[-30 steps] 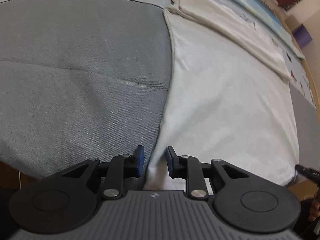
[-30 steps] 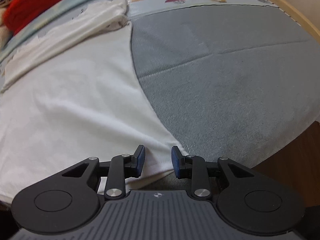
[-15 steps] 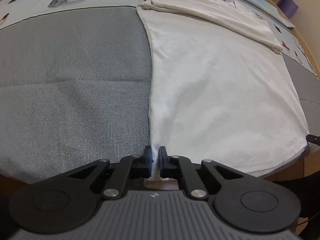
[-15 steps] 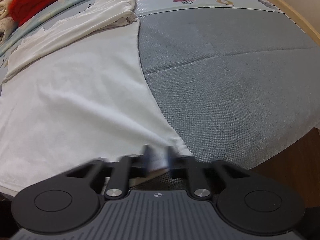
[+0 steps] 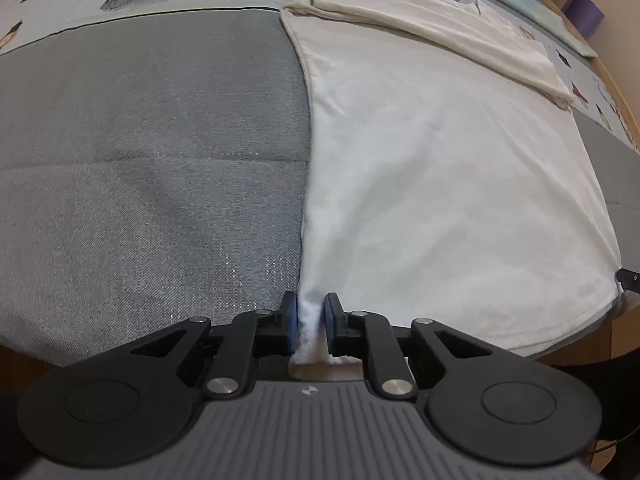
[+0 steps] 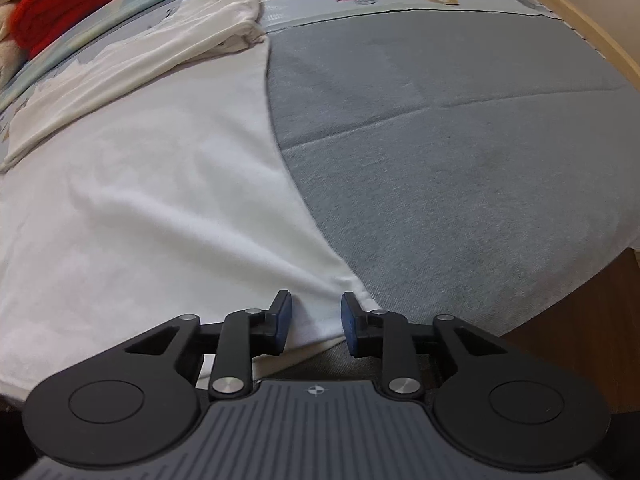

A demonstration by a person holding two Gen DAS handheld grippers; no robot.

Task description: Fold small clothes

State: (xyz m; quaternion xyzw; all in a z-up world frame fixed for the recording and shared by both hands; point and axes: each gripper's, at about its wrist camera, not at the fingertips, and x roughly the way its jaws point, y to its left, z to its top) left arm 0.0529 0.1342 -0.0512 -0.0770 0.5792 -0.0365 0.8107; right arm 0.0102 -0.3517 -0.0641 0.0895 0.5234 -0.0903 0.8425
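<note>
A grey fabric mat [image 5: 152, 152] carries a flat white garment [image 5: 440, 184]; a folded cream garment [image 5: 420, 12] lies along its far edge.

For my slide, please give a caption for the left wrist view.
Left tongs opening around the white garment's corner on grey bedding.

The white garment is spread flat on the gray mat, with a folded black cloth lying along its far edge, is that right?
Not quite: the folded cloth along the far edge of the white garment is cream, not black, as the left wrist view shows. The garment does lie spread on the gray mat.
</note>
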